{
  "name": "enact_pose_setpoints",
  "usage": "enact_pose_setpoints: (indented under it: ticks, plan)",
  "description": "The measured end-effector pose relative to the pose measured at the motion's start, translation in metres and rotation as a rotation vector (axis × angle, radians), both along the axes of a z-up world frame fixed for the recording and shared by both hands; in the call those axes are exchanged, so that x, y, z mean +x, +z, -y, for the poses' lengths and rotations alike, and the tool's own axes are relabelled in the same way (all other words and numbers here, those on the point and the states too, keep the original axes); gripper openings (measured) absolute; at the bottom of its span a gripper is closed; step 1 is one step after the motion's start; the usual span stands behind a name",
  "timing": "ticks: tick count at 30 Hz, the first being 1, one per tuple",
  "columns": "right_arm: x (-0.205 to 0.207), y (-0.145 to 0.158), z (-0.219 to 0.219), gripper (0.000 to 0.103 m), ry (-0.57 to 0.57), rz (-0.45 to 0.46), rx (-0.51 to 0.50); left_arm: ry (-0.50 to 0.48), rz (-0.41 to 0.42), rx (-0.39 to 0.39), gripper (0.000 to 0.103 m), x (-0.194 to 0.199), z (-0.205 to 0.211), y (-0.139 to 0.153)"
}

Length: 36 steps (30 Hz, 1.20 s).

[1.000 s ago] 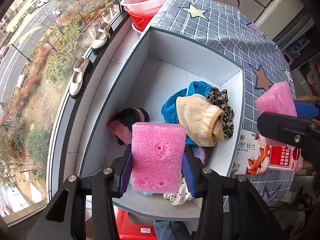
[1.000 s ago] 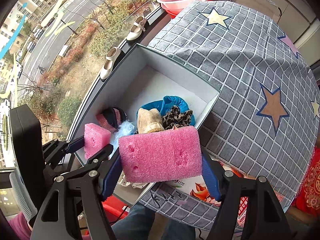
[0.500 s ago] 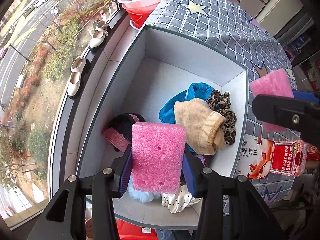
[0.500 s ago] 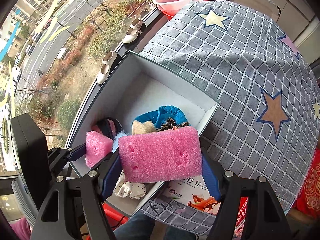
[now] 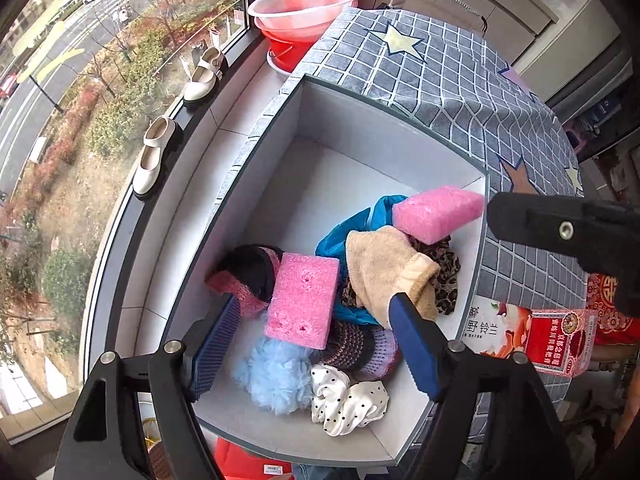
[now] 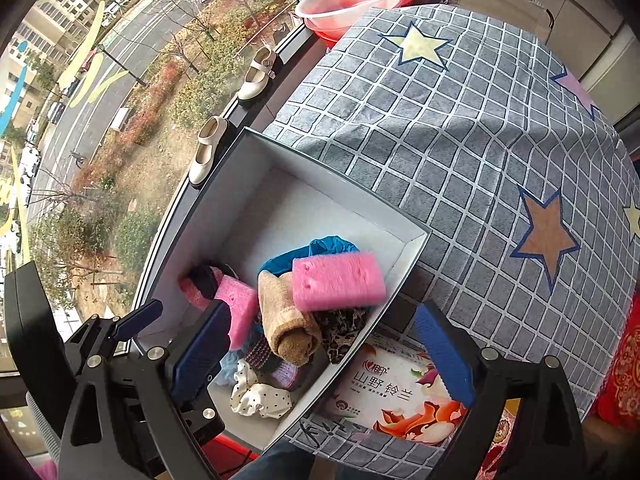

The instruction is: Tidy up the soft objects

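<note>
The left claw [image 5: 316, 340] is wide open and holds nothing. Its two blue fingers [image 5: 414, 346] stand far apart over the near end of the white box [image 5: 360, 132]. Between them, lower down in the box, a pink sponge [image 5: 303, 301] lies on top of the soft pile, and I cannot tell if either finger touches it.

The right claw [image 6: 328, 352] is wide open too, with nothing in it. Its fingers hang over the near corner of the box. A second pink sponge [image 6: 337, 281] sits past them on a tan sock [image 6: 285, 322] and a leopard print cloth [image 6: 340, 330], close to the right wall of the box. It looks a bit blurry.

Near the front of the box are a white dotted scrunchie [image 5: 350, 398], a fluffy blue ball [image 5: 276, 372] and a striped knit thing [image 5: 360, 348]. A bit farther in are a black and pink knit piece [image 5: 250, 272] and a blue cloth [image 5: 352, 226]. The far half of the box is bare white floor.

The box rests on a surface with a gray checked cloth [image 6: 460, 128] with stars. Just beside the box lies a flowery tissue pack [image 6: 396, 396]. Farther off, two cream shoes [image 5: 154, 156] sit on the window sill, and pink and red basins [image 5: 304, 12] stand at the far end.
</note>
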State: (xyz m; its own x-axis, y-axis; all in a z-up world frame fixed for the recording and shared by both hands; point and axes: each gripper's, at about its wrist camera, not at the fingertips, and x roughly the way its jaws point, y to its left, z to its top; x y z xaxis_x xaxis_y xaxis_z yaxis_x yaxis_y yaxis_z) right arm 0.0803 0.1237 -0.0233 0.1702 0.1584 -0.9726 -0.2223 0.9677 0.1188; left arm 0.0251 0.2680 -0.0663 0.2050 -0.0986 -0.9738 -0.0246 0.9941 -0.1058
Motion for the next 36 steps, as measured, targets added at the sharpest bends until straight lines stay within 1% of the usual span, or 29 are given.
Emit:
enact_pose_setpoints:
  ticks: [1,2,4,17,22,30,36]
  plan:
    - [0.0,-0.001,0.0,0.096,0.001,-0.011,0.003,-0.002,-0.003,0.01,0.08,0.0,0.001,-0.001]
    - [0.001,-0.004,0.001,0.103,-0.003,-0.033,0.002,-0.004,-0.006,0.023,0.08,0.0,0.001,-0.001]
    - [-0.002,-0.007,0.003,0.103,-0.013,-0.042,0.004,-0.006,-0.013,0.041,0.08,0.001,0.003,-0.002]
    - [-0.011,-0.004,0.002,0.103,0.0,-0.042,-0.016,0.003,-0.025,0.068,0.08,-0.003,0.001,-0.003]
    - [-0.013,-0.005,0.002,0.103,-0.002,-0.048,-0.021,0.0,-0.028,0.063,0.08,-0.005,0.0,-0.004]
    - [-0.019,-0.006,0.001,0.103,-0.006,-0.058,-0.028,-0.03,-0.055,0.06,0.08,-0.016,0.006,-0.008]
    - [-0.023,-0.002,0.005,0.103,-0.023,-0.05,-0.024,-0.052,-0.053,0.064,0.08,-0.022,0.01,-0.005]
